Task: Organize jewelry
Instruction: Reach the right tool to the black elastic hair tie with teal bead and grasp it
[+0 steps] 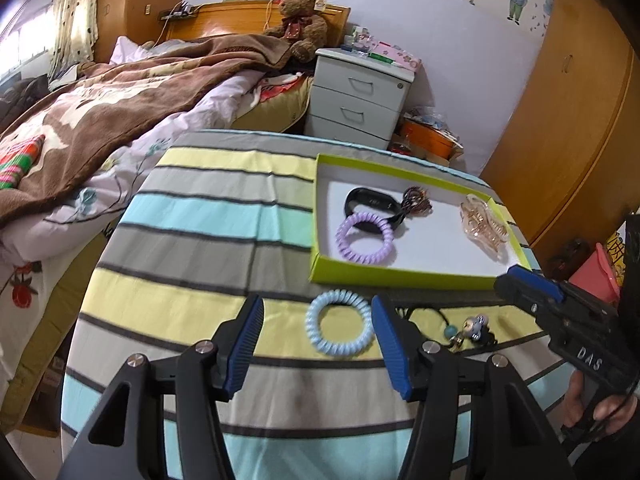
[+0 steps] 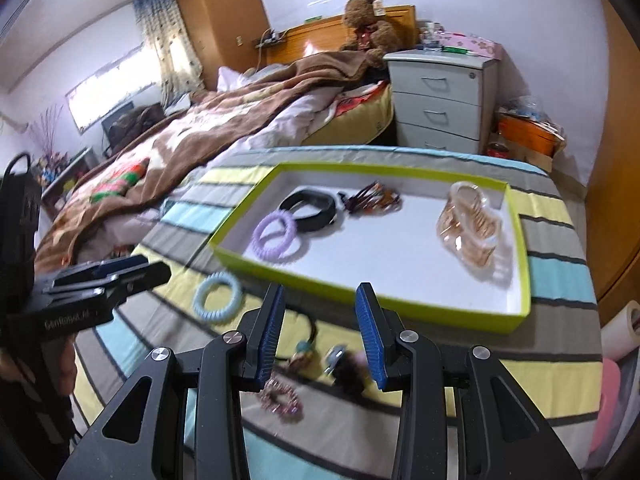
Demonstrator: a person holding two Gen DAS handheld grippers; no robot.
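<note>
Striped cloth in yellow, grey and pale blue covers the bench [image 1: 192, 216], which stands in a bedroom beside a bed.

Nearest in the left wrist view, the left gripper [image 1: 318, 346] hangs over the cloth with its jaws apart and nothing between the pads; no earlier picture shows how they stood. A light blue spiral hair tie [image 1: 339, 322] lies flat on the cloth in the gap ahead of the jaws, just beside the right-hand pad, though contact cannot be told. At 3 o'clock from it lie a black cord with a teal bead [image 1: 450, 330] and a small charm [image 1: 474, 330].

In the right wrist view the right gripper [image 2: 320, 336] also stands part open and empty. Below it on the cloth sit the charm and a dark fuzzy piece [image 2: 348, 370], with a pink beaded bracelet [image 2: 280, 398] at 7 o'clock, nearer the camera. These are blurred.

Farther off is a shallow green-edged box [image 1: 400, 278] with a white floor. Inside it lie a purple spiral hair tie [image 1: 366, 240], touching a black wristband [image 1: 372, 204] behind it, dark brown hair ties [image 1: 418, 198] at 2 o'clock, and a clear amber hair claw [image 1: 482, 220] towards 3 o'clock, well apart.

Beyond the bench stand a white drawer unit [image 1: 358, 100] and a teddy bear [image 1: 300, 20] on the bed.
</note>
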